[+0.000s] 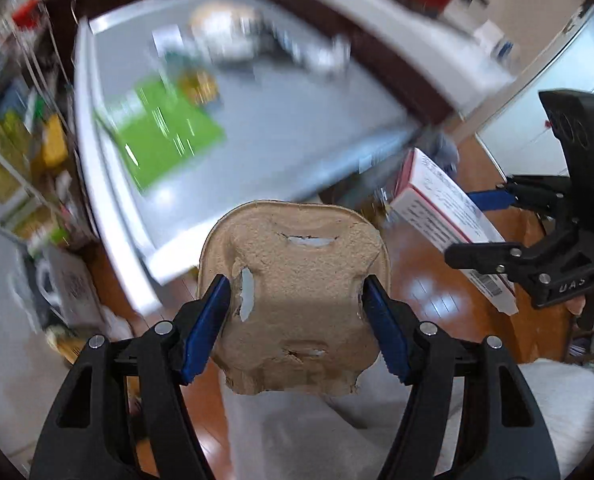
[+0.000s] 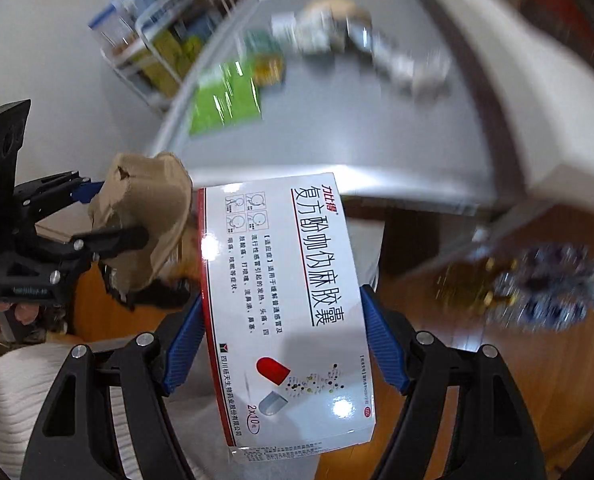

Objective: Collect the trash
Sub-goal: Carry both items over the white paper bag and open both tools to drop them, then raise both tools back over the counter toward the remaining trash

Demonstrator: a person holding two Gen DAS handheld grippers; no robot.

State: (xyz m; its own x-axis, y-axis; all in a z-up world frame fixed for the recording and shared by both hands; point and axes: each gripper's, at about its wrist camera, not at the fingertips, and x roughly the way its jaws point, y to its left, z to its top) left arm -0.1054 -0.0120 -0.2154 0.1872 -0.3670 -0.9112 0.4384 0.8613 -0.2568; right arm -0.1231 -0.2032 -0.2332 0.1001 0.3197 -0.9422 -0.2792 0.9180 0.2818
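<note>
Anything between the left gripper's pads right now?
Yes, the left gripper is shut on a brown pulp carton piece, seen in the left wrist view.

A grey table [image 1: 257, 128] stands on glossy wooden floor [image 1: 429, 292] beside a cluttered shelf [image 1: 13, 152].

right claw [image 2: 283, 322] gripping medicine box [image 2: 285, 300] — grey table [image 2: 377, 128]

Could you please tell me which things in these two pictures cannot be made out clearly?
- Left wrist view: clutter behind the green packet on the grey table, motion-blurred.
- Right wrist view: blue-and-white object on the floor, blurred.
- Right wrist view: medicine box hides what lies beneath.
</note>
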